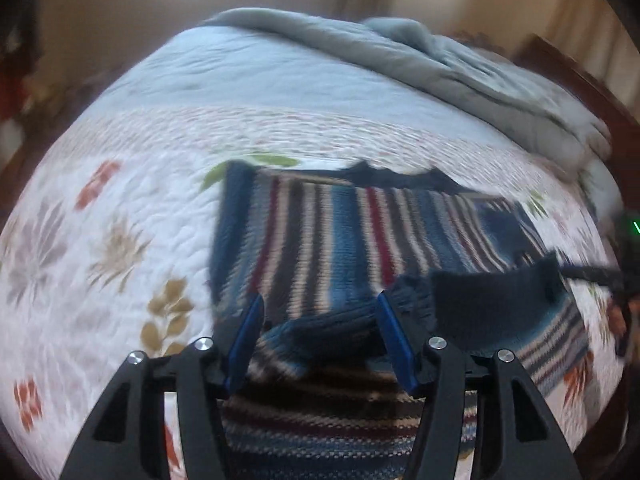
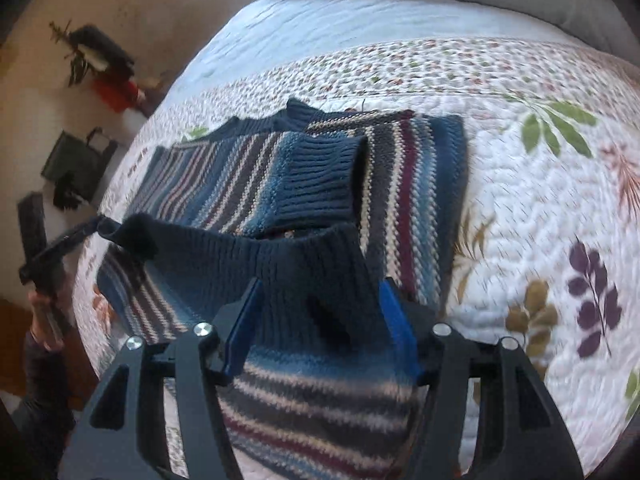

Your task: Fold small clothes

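I have both grippers' jaws apart over the sweater (image 2: 404, 168) on the bed (image 2: 540, 208), its dark hem below my right gripper (image 2: 320, 320) and left gripper (image 1: 320, 328); blur suggests neither grips, leaving the fold to settle.

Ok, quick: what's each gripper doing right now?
Left gripper: open above the striped sweater, holding nothing.
Right gripper: open, holding nothing.

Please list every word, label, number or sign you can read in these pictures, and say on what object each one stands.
No readable text.
Green lit mark at the left wrist view's right edge: cut off and blurred, unreadable.
Striped sweater and floral quilt: only patterns, no label showing.
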`<state>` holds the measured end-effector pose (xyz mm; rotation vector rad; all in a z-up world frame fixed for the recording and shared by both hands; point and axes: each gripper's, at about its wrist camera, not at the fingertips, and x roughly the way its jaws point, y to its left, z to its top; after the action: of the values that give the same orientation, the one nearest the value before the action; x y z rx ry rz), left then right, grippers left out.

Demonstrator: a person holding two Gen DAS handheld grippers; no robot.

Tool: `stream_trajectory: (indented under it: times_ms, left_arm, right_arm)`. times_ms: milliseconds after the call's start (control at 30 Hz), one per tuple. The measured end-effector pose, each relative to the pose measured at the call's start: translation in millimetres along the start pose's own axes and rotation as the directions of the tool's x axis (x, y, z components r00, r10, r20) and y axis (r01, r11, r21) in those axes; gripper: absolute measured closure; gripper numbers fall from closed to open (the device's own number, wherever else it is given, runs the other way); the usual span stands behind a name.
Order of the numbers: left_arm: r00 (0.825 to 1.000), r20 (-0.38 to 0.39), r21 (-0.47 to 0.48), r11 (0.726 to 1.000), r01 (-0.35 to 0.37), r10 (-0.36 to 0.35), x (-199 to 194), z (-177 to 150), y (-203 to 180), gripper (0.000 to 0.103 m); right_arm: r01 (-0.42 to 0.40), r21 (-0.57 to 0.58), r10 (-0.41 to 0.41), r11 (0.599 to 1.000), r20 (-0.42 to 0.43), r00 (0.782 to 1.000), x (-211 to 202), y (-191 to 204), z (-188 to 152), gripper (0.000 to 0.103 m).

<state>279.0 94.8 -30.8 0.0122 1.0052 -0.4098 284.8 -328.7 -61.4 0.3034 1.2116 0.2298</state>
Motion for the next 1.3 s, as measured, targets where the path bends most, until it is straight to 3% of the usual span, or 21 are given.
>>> stream_trajectory:
  times_ms: [133,267,367,533,600,700,1033,1133,1200,1233,1267,1300]
  left_arm:
    - [0.997,-0.02,0.072,0.995,0.074,-0.073,6.6,0.7,-8.7,0.044]
    - [0.981,0.045,0.044,0.981,0.189,-0.19,-12.7,0.8,-2.2,0.04]
    - [0.976,0.043,0.057,0.976,0.21,-0.213,-20.9,-1.3,-0.1,0.038]
    - [0.982,-0.062,0.197,0.962,0.187,-0.179,-14.1,-15.9,-26.0,0.038]
    - [0.993,-0.057,0.261,0.958,0.119,-0.108,-11.6,-20.6,-38.3,0.037]
    - [0.999,-0.028,0.282,0.959,0.032,-0.025,-4.4,-18.0,-42.9,0.037]
    - [0.991,-0.135,0.337,0.939,0.063,-0.018,39.7,-14.6,-63.6,0.038]
    - [0.987,-0.149,0.307,0.946,0.103,-0.059,42.9,-14.9,-63.3,0.056]
    - [0.983,-0.161,0.268,0.954,0.131,-0.09,45.6,-12.7,-59.4,0.078]
    - [0.981,-0.161,0.241,0.96,0.145,-0.108,47.0,-11.3,-56.5,0.081]
    - [0.981,-0.153,0.223,0.963,0.15,-0.118,46.1,-10.5,-53.7,0.084]
    - [0.982,-0.145,0.213,0.966,0.148,-0.119,44.3,-10.0,-52.2,0.087]
  right_arm:
    - [0.001,-0.036,-0.002,0.999,-0.02,1.0,14.3,0.4,3.0,0.048]
    - [-0.021,-0.046,0.021,0.999,0.001,1.0,11.7,0.0,-0.3,0.048]
    - [-0.023,-0.039,0.024,0.999,0.002,1.0,6.6,0.1,0.2,0.048]
    - [-0.065,-0.018,0.065,0.998,0.009,0.998,-5.6,5.6,5.7,0.048]
    - [-0.072,-0.024,0.072,0.997,0.005,0.997,-9.6,8.9,6.9,0.046]
    - [-0.041,-0.052,0.04,0.998,-0.012,0.999,-8.5,15.4,9.3,0.045]
    - [-0.029,-0.053,0.029,0.998,-0.006,1.0,-14.5,11.4,12.0,0.044]
    - [-0.023,-0.08,0.021,0.997,-0.023,1.0,-10.7,12.9,12.3,0.044]
    - [-0.027,-0.098,0.024,0.995,-0.032,0.999,-6.9,14.2,10.8,0.045]
    - [-0.038,-0.107,0.033,0.994,-0.042,0.999,-3.1,15.6,9.3,0.046]
    - [-0.032,-0.113,0.026,0.993,-0.054,0.998,0.8,16.4,7.9,0.051]
    - [-0.021,-0.121,0.014,0.992,-0.062,0.998,3.7,17.4,6.4,0.068]
